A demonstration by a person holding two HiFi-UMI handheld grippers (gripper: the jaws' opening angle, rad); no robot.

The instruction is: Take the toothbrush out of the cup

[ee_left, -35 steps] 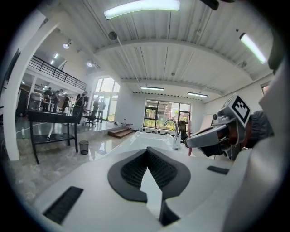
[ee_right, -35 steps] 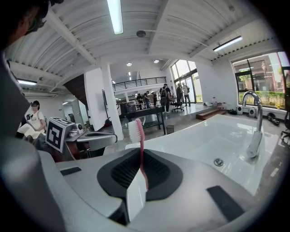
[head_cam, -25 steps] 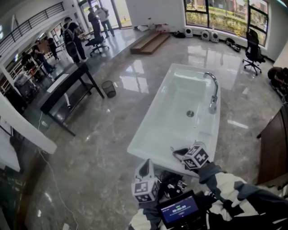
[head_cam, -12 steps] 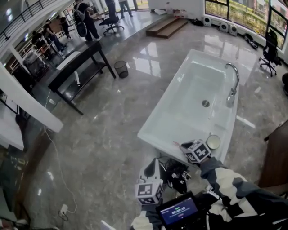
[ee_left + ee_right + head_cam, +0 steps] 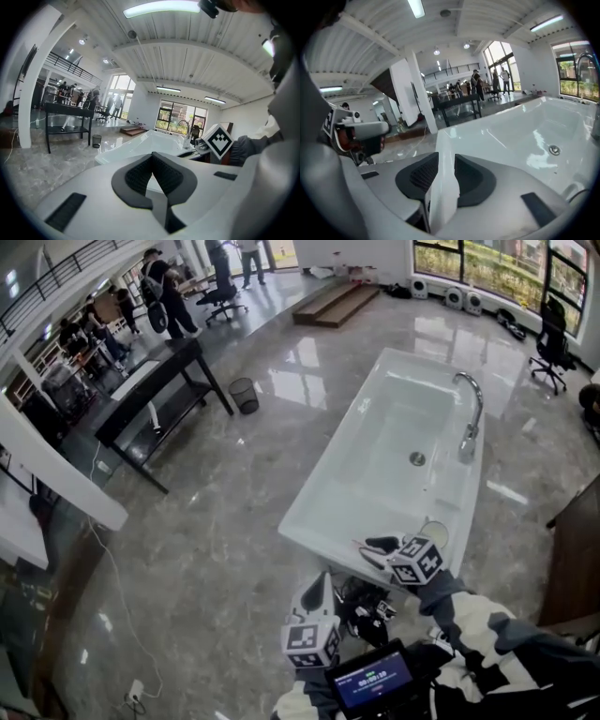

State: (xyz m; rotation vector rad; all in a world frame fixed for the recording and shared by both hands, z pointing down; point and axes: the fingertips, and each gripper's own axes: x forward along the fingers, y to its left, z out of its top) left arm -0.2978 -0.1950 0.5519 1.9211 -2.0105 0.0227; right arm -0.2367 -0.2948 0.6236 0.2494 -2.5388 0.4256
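A round white cup point(image 5: 433, 534) stands on the near right corner of the white bathtub point(image 5: 336, 454). My right gripper point(image 5: 373, 547) hovers over the tub's near rim just left of the cup. Its jaws are opening. In the right gripper view point(image 5: 445, 157) only the white tub rim shows through the gap between the dark pads point(image 5: 471, 176). A thin pale stick lies on the rim at the jaw tips point(image 5: 360, 544); I cannot tell if it is the toothbrush. My left gripper point(image 5: 317, 585) hangs lower, off the tub, its jaws shut and empty point(image 5: 151, 157).
A curved chrome faucet point(image 5: 469, 418) rises from the tub's right rim. On the glossy marble floor to the left stand a black table point(image 5: 155, 390) and a mesh waste bin point(image 5: 246, 395). People stand at the far back. A small screen point(image 5: 373, 679) sits at my chest.
The right gripper's jaws have spread apart at the tub's near rim. The head view has dropped, bringing the cup into sight. The left gripper has hardly moved.
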